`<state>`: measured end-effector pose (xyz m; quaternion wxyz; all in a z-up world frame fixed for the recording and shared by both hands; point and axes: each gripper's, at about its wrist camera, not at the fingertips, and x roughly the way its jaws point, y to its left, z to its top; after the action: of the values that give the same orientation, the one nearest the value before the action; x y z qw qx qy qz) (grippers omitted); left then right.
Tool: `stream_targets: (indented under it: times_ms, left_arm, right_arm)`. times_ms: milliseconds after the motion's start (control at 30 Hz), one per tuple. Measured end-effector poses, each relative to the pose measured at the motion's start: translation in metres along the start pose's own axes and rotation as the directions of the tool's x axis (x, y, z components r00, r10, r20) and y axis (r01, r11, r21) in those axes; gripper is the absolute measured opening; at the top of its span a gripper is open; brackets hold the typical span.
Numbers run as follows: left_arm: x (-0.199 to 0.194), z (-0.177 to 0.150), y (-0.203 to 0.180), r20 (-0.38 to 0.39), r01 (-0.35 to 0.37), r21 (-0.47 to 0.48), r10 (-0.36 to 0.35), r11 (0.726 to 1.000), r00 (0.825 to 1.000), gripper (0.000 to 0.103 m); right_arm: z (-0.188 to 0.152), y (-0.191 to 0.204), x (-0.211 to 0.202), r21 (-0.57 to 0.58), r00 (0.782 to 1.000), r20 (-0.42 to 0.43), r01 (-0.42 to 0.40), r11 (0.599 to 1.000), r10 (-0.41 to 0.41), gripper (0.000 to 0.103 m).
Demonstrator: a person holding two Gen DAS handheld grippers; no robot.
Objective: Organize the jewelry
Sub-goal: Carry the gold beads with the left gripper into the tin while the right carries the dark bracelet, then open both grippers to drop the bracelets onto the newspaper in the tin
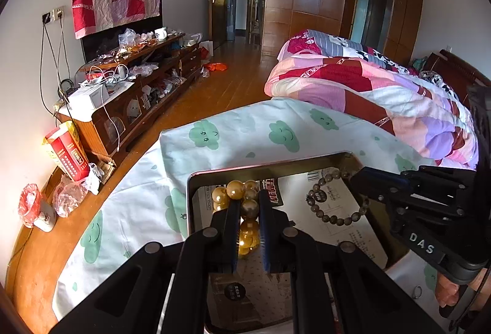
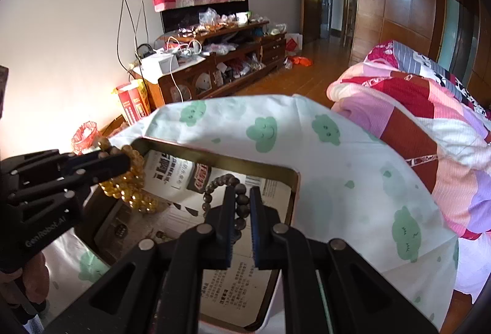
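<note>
A metal tray (image 1: 191, 180) lined with printed paper lies on the cloud-print sheet; it also shows in the right wrist view (image 2: 294, 180). My left gripper (image 1: 249, 199) is shut on a golden bead bracelet (image 1: 236, 189) and holds it over the tray's left side; the bracelet shows in the right wrist view (image 2: 135, 180) hanging from that gripper (image 2: 122, 163). My right gripper (image 2: 241, 192) is shut on a dark brown bead bracelet (image 2: 214, 183) over the tray's right part. In the left wrist view that bracelet (image 1: 334, 220) hangs as a loop from the right gripper (image 1: 356, 177).
A small ring (image 1: 417, 292) lies on the sheet right of the tray. A pink patchwork quilt (image 1: 368, 82) is heaped on the bed behind. A cluttered wooden TV cabinet (image 1: 138, 82) stands along the left wall, with bags (image 1: 66, 196) on the floor.
</note>
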<state>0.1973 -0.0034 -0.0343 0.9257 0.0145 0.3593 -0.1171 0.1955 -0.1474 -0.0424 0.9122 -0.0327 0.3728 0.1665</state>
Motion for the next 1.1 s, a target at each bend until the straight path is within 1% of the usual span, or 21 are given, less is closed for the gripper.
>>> stream_targets:
  times_ms: [267,700,733,800,833,867,900,933,967,1000,1100]
  left_arm:
    - [0.01,-0.003,-0.002,-0.024,-0.006,0.016,0.007,1.0,1.0,0.01]
    - [0.017,-0.007,-0.003,-0.059,-0.01,0.024,0.011,1.0,0.998,0.011]
    - [0.018,-0.007,-0.004,-0.066,-0.016,0.022,0.017,1.0,0.998,0.014]
    - [0.018,-0.006,-0.005,-0.071,-0.03,0.025,0.031,0.999,0.997,0.027]
    - [0.017,-0.006,-0.006,-0.063,-0.046,0.026,0.047,0.999,0.997,0.044]
    - [0.015,-0.006,-0.006,-0.054,-0.066,0.027,0.067,0.997,0.996,0.055]
    - [0.01,-0.006,-0.006,-0.031,-0.09,0.024,0.091,0.996,0.995,0.072]
    - [0.005,-0.007,-0.005,-0.011,-0.087,0.022,0.088,0.996,0.996,0.075]
    - [0.001,-0.007,-0.005,-0.002,-0.071,0.02,0.071,0.997,0.997,0.075]
    - [-0.003,-0.008,-0.004,0.002,-0.049,0.019,0.049,0.999,0.999,0.075]
    - [-0.015,-0.013,0.001,0.015,-0.055,0.011,0.055,0.998,0.998,0.075]
  right_arm:
    - [-0.003,0.0,0.013,-0.01,0.999,-0.032,0.015,1.0,-0.015,0.011]
    - [-0.007,-0.003,0.016,-0.014,0.999,-0.047,0.016,1.0,-0.016,0.011]
    - [-0.006,-0.002,0.017,-0.013,0.999,-0.047,0.014,1.0,-0.015,0.011]
    - [-0.006,-0.003,0.017,-0.006,0.999,-0.045,0.011,1.0,-0.011,0.014]
    - [-0.006,-0.004,0.016,-0.002,0.999,-0.043,0.009,1.0,-0.009,0.015]
    - [-0.007,-0.004,0.015,0.001,0.999,-0.04,0.009,1.0,-0.009,0.017]
    - [-0.008,-0.004,0.015,0.001,0.999,-0.039,0.01,1.0,-0.01,0.021]
    - [-0.008,-0.004,0.014,0.002,0.999,-0.039,0.012,1.0,-0.012,0.027]
    - [-0.01,-0.004,0.013,0.004,0.999,-0.037,0.015,1.0,-0.015,0.041]
    - [-0.011,-0.005,0.01,0.007,0.999,-0.028,0.016,1.0,-0.016,0.045]
    - [-0.015,-0.005,0.002,0.007,1.0,-0.021,0.004,1.0,-0.004,0.045]
